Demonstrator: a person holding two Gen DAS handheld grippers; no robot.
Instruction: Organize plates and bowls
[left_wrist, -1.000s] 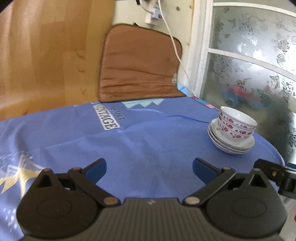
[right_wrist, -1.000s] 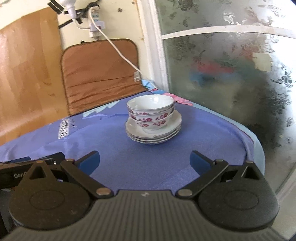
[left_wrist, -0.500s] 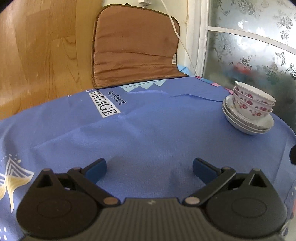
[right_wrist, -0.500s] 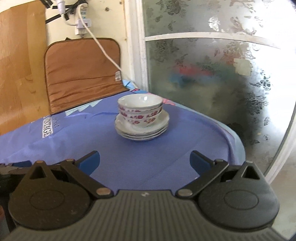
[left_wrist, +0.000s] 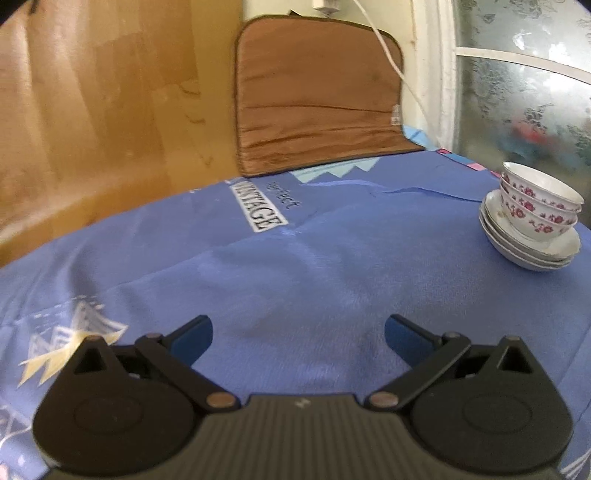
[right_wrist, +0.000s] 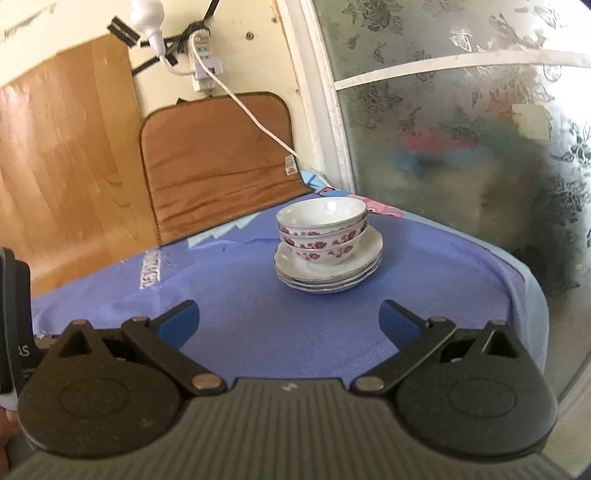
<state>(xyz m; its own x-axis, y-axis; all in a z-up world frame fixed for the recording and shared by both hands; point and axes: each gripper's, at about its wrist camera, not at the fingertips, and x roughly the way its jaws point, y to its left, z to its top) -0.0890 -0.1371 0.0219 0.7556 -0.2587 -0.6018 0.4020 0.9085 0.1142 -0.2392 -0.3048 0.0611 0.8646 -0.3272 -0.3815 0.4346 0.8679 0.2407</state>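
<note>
Stack of crockery (right_wrist: 328, 254) on the desk: nested bowls (right_wrist: 322, 230), white with red floral bands, seated in a pile of white plates (right_wrist: 328, 275). At least three bowl rims and several plate rims show; exact counts unclear. Stack stands upright, on the blue cloth (right_wrist: 258, 317) that covers the desk.

Seen from the left wrist view, the same stack (left_wrist: 532, 221) sits far to the right, near the cloth's edge.

Behind the stack: frosted glass door (right_wrist: 461, 129) with flower pattern, white frame. Behind and left of the stack: brown padded mat (right_wrist: 221, 162) leaning upright against the wall, lower edge on the cloth. White cable (right_wrist: 258, 122) runs from a wall plug down across the mat. Further left of the stack, wooden panel (right_wrist: 62, 155). Printed label reading "VINTAGE" (left_wrist: 264, 214) on the cloth, left of the stack.

Right gripper (right_wrist: 289, 320): short of the stack, well apart from it, jaws spread wide, nothing between them.

Left gripper (left_wrist: 298, 338): over bare cloth, stack well off to its right, jaws spread wide, empty.

Dark object at the left edge of the right wrist view; cannot identify.
</note>
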